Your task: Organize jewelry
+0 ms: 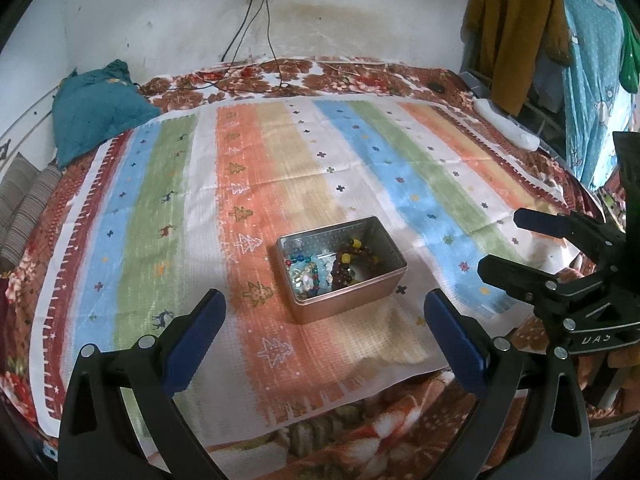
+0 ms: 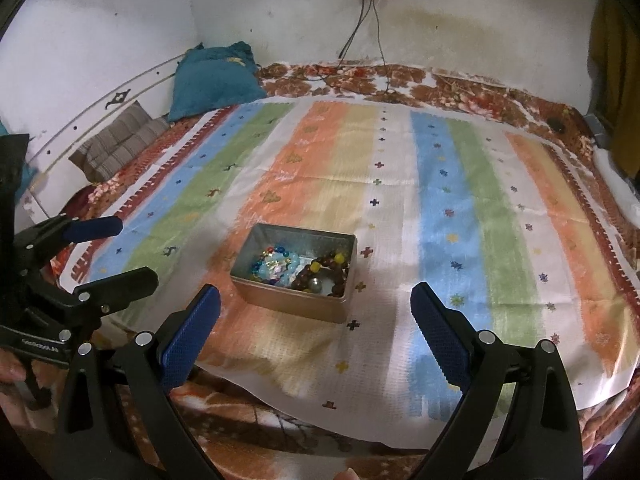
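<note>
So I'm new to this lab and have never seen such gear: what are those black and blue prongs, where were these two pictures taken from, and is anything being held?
There is no robot here. A person holds a two-finger claw in each hand, and each claw carries a wide-angle camera looking forward along its fingers. One picture comes from the left claw, the other from the right claw; each also catches the other claw at its edge. The blue parts are the grip pads. Both claws are open and hold nothing. On the bed lies a striped cloth, and on it an open metal tin with beaded bracelets: dark brown beads with some yellow ones, and a mix of blue and clear beads.
</note>
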